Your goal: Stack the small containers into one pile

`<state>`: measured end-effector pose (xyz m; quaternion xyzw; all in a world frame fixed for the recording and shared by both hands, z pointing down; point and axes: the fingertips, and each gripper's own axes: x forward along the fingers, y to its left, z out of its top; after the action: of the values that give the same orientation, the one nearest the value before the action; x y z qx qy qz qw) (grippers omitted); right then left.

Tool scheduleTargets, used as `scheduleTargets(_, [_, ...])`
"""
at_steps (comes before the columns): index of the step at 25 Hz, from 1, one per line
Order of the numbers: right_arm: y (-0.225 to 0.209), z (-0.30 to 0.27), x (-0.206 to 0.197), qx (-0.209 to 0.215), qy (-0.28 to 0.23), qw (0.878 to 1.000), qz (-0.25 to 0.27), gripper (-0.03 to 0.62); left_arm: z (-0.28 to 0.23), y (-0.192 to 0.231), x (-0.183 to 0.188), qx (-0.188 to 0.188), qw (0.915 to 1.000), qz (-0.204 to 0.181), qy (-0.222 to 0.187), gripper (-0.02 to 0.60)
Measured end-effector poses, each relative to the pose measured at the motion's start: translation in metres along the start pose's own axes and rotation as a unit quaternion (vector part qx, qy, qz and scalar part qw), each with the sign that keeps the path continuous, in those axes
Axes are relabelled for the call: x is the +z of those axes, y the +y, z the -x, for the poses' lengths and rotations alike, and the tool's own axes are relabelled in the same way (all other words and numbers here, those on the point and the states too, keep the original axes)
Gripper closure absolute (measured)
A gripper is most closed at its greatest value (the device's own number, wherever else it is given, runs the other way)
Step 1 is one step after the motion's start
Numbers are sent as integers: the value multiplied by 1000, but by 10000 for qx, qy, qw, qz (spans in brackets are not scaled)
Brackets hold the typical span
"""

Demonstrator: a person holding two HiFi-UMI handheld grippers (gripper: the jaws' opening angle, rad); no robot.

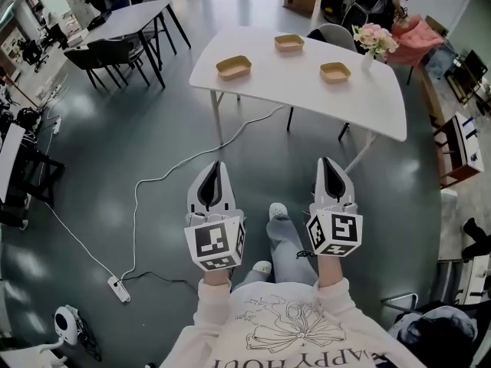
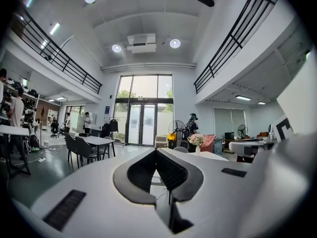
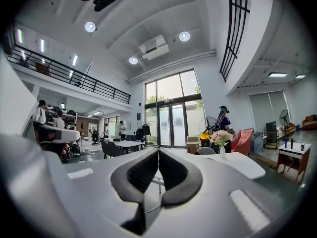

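Three small containers [image 1: 234,67] are spread over the table [image 1: 307,94]. The left gripper [image 1: 215,167] and right gripper [image 1: 326,163] are held away from it, jaws closed and empty.

Head view steeply down, gripper views level, sharing table [image 1: 307,90]

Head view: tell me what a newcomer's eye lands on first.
The left gripper and right gripper fill the foreground, jaws shut and empty. Beyond them a white table bears three tan containers, set apart, with a vase of pink flowers at its far right edge.
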<state>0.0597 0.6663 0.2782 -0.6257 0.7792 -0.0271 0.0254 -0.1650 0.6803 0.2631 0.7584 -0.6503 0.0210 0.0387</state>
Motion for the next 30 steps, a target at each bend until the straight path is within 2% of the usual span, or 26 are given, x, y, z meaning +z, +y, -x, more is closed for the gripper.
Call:
scheduleTargets(5, [-11,-62,4,197,-28,9998,-20,579,-54,5,7,103,9999,4,-26,575])
scheduleTargets(11, [-30,-154,12,466,-22,9989,-28,542,-133,14,20,357,9994,-4,-47,575])
scheduleTargets(20, [-52,-290,22,956,17,9954,-74,530,-246,32,42,766,9970,5,-76,575])
scheduleTargets(30, [-50,-382,12,1373,209,9901,-193,522,-311,60,39,1160,9932,77,78,575])
